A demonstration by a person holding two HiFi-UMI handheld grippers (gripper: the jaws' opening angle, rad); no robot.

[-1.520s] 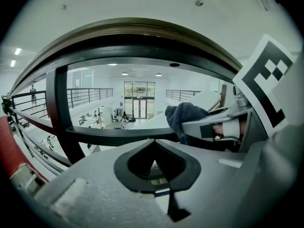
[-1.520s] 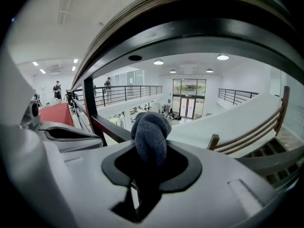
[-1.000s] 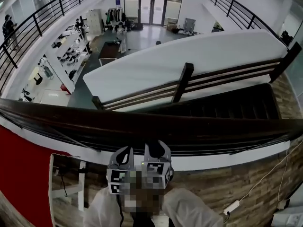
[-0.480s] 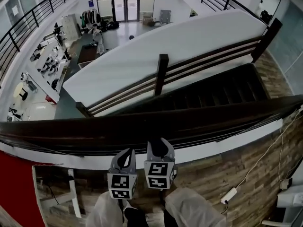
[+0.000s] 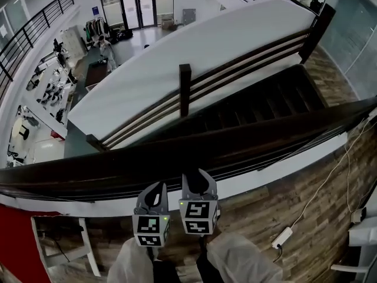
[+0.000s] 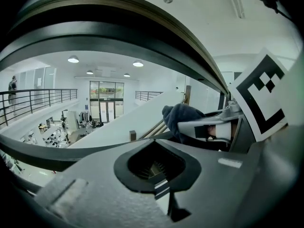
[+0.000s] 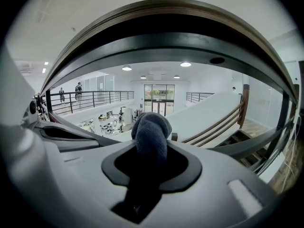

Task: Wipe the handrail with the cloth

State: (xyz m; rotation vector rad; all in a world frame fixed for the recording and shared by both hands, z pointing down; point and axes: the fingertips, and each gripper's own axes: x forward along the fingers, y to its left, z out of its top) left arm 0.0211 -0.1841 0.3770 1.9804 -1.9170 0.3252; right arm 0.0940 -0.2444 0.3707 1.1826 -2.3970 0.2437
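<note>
The handrail (image 5: 118, 173) is a dark band that runs from the left edge of the head view, low, up to the right edge. Both tools sit side by side on its near side, at the middle of its length, with their tips just short of its near edge.

The left gripper (image 5: 154, 188) points forward and upward. Its marker cube (image 5: 150, 230) faces the camera, and a white-sleeved arm (image 5: 131, 263) bends in behind it from the bottom edge. In its own view the jaws are closed together with nothing between them, and the rail arches overhead.

The right gripper (image 5: 197, 178) is just beside it, almost touching and tilted the same way, reaching a little further forward. A second white sleeve (image 5: 238, 258) is behind it. Its jaws are clamped on the cloth (image 7: 151, 129), a dark blue-grey wad that bulges out past the tips. The cloth sits below the rail with a gap between them.

Beyond the rail a dark staircase (image 5: 265, 108) goes down. To the right, a white power strip (image 5: 282, 238) lies on the wooden floor (image 5: 318, 205).
</note>
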